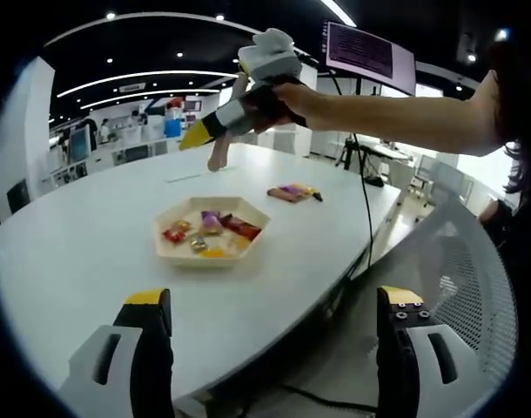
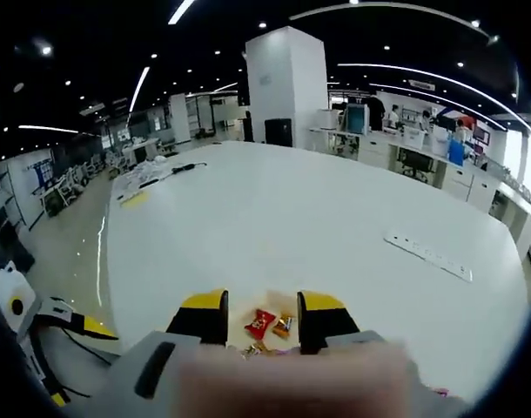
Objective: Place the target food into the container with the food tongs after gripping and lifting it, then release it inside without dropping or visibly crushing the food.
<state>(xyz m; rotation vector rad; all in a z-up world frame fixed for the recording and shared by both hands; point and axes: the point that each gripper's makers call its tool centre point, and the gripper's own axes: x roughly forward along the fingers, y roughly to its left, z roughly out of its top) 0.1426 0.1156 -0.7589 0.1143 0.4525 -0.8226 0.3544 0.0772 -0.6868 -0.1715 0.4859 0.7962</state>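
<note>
A pale hexagonal tray [image 1: 171, 248] sits mid-table and holds several wrapped candies [image 1: 211, 228]. A second small pile of wrapped snacks [image 1: 292, 192] lies beyond it. My left gripper [image 1: 274, 294] hangs low at the table's near edge, its jaws wide open and empty. A person's arm holds my right gripper [image 1: 196, 137] high above the table's far side. A tan piece that looks like the food tongs [image 1: 219, 155] hangs from it. In the right gripper view, the right gripper [image 2: 264, 300] has its jaws narrowed, with a tan blur across their base. A red candy [image 2: 262, 323] shows between them.
The white table [image 1: 83, 235] is wide and bare around the tray. A black cable [image 1: 366, 209] drops over its right edge beside a grey mesh chair [image 1: 461, 270]. A white power strip [image 2: 426, 254] lies on the table and a white pillar [image 2: 283, 87] stands beyond it.
</note>
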